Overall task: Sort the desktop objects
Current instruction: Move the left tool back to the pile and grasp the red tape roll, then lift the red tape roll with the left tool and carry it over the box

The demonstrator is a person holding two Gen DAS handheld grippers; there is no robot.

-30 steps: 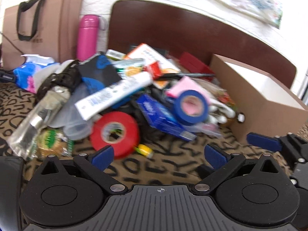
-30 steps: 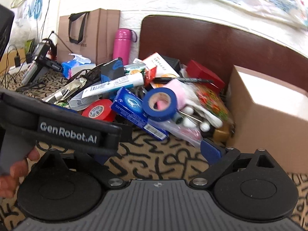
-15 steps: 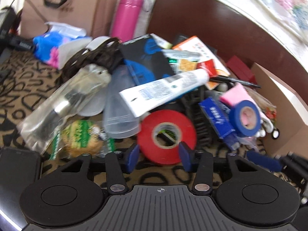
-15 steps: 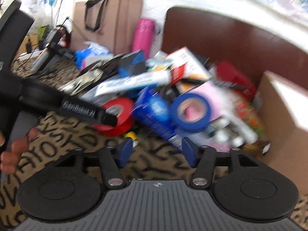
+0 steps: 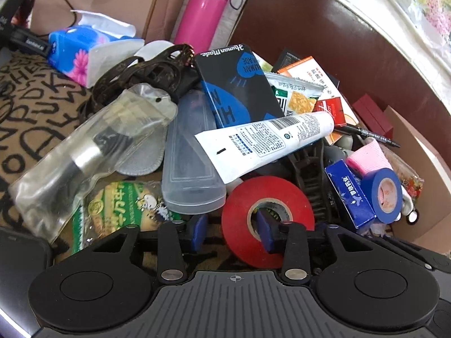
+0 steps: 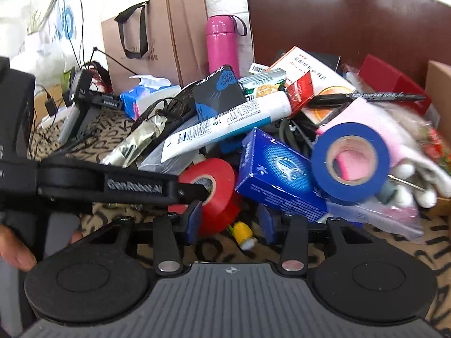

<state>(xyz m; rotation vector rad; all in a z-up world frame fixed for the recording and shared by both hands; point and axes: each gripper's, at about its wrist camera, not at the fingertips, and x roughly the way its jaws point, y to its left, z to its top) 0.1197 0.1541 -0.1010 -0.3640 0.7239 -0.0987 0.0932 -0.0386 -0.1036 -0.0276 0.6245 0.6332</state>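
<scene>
A red tape roll [image 5: 267,219] lies at the near edge of a heap of desk objects. My left gripper [image 5: 232,232] is partly open, straddling the roll's left wall: its right finger [image 5: 263,232] is inside the core hole, its left finger [image 5: 197,231] outside. The roll also shows in the right wrist view [image 6: 214,194], with the left gripper's finger reaching into it. My right gripper [image 6: 229,222] is partly open and empty, above a small yellow object [image 6: 243,232], in front of a blue box [image 6: 279,174] and a blue tape roll [image 6: 351,160].
The heap holds a white tube [image 5: 265,140], a black-blue box [image 5: 236,87], a clear case [image 5: 191,157], a bagged brush [image 5: 84,157], a cookie packet [image 5: 121,208]. A pink bottle [image 5: 203,8], tissue pack [image 5: 81,53], paper bag [image 6: 157,33] and cardboard box [image 5: 422,174] stand around.
My left gripper moved forward and narrowed, one finger slipping into the red roll's core. My right gripper also narrowed and moved closer to the heap.
</scene>
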